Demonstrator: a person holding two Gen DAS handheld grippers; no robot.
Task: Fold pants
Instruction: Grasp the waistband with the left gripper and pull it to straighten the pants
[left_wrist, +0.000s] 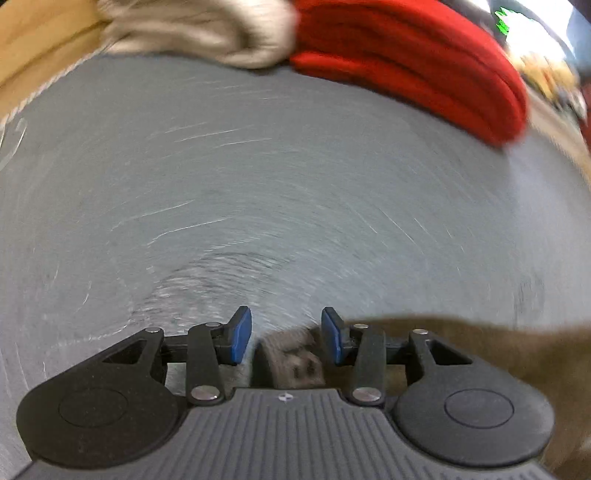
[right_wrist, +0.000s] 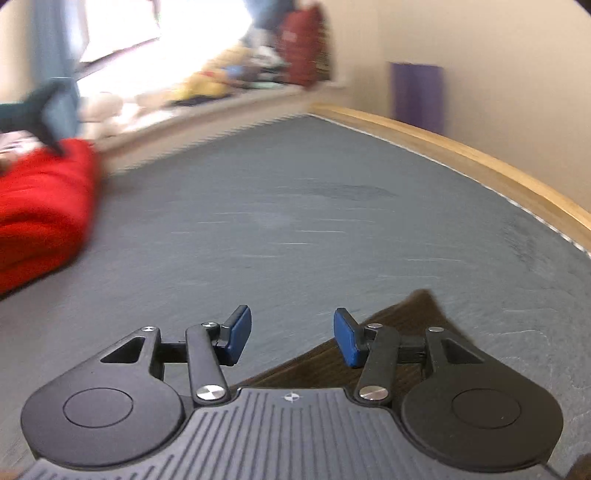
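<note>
The soft brown fabric pants (left_wrist: 524, 354) are lying limp at five o'clock on the grey carpet (left_wrist: 295, 184); they are likely handling light and floppy, best pinched at an edge. The left gripper (left_wrist: 286, 334) and right gripper (right_wrist: 292, 334) are both gaping, grasping nothing.

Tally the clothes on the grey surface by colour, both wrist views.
Red folded garment: 1
Beige garment: 1
Brown garment: 1
Total: 3
The red one shows in both views; the brown cloth near the jaws in each view looks like one piece, though blur leaves that uncertain.
</note>
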